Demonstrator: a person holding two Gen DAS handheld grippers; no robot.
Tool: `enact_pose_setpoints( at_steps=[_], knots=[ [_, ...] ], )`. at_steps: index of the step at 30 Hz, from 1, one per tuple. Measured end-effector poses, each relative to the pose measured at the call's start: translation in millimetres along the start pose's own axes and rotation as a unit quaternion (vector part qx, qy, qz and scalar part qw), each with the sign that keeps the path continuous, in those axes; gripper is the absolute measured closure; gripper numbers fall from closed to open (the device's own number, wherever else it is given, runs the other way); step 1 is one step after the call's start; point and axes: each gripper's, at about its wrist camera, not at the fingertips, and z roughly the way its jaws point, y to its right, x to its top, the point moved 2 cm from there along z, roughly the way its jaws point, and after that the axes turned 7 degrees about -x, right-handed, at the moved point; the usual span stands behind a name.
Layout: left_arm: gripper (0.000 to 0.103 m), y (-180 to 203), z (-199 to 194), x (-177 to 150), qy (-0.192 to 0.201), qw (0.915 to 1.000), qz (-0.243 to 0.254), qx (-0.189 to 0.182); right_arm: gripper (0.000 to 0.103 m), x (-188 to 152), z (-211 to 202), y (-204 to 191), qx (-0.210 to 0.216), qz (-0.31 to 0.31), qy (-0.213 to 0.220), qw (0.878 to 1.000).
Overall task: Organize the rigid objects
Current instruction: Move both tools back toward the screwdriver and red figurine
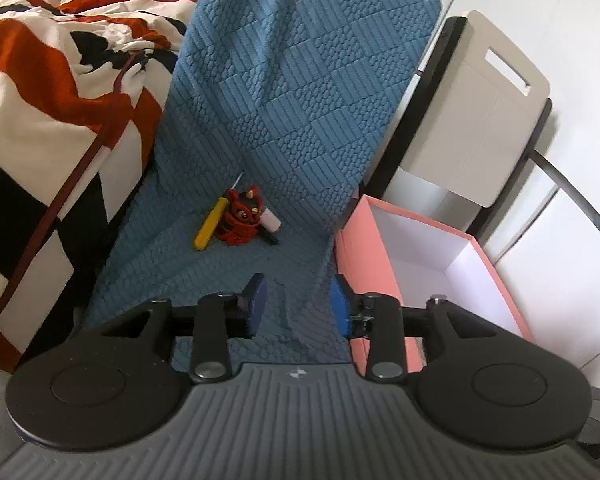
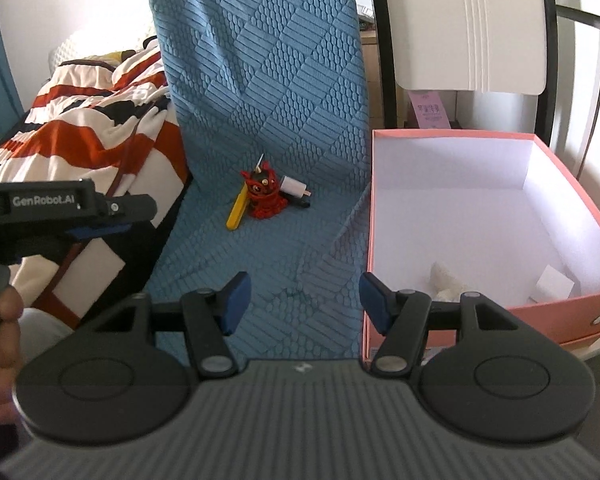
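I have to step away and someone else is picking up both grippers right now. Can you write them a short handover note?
Left gripper: open, empty. Right gripper: open, empty.
On the blue mat: yellow-handled screwdriver, red figurine and a small white item, bunched together.
Pink box sits right of the mat, open; it holds only a couple of pale scraps, too unclear to name.
Done: none of the three is boxed. Left: probably move each into the box.

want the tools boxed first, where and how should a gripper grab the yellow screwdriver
Grip the yellow screwdriver across its handle near the free lower end, approaching from above and the near side. It lies flat on the blue cloth, and its upper part sits against the red figurine, so the shaft end looks crowded.
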Motion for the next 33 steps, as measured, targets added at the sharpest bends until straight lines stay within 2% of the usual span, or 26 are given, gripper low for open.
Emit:
enact_pose_setpoints(
  at_steps=[4, 7, 12, 19, 22, 25, 28, 33],
  knots=[
    [0.058, -12, 12, -8, 0.012, 0.9999, 0.004, 0.006, 0.041, -4, 13, -3, -0.001, 0.007, 0.001, 1.0],
    [0.058, -24, 26, -15, 0.001, 0.9999, 0.002, 0.013, 0.041, -1, 21, -6, 0.005, 0.011, 0.003, 1.0],
    [0.058, -48, 52, -20, -0.011, 0.9997, -0.016, 0.015, 0.041, 7, 39, -17, 0.0, -0.026, 0.005, 1.0],
    [0.058, -67, 76, -11, -0.009, 0.9996, -0.024, 0.01, 0.041, 21, 69, -25, 0.011, -0.031, 0.016, 0.999],
    [0.058, -71, 88, -10, -0.016, 0.9995, -0.012, 0.024, 0.041, 24, 81, -28, 0.022, -0.027, 0.017, 0.999],
    [0.058, -78, 102, -7, -0.034, 0.9988, -0.025, 0.024, 0.041, 27, 95, -30, 0.031, -0.025, 0.027, 0.999],
    [0.058, -81, 115, 0, -0.044, 0.9972, 0.018, 0.057, 0.041, 31, 110, -27, 0.042, -0.012, 0.021, 0.999],
    [0.058, -105, 137, 14, -0.058, 0.9961, 0.005, 0.066, 0.041, 40, 128, -25, 0.048, -0.016, 0.023, 0.998]
  ],
)
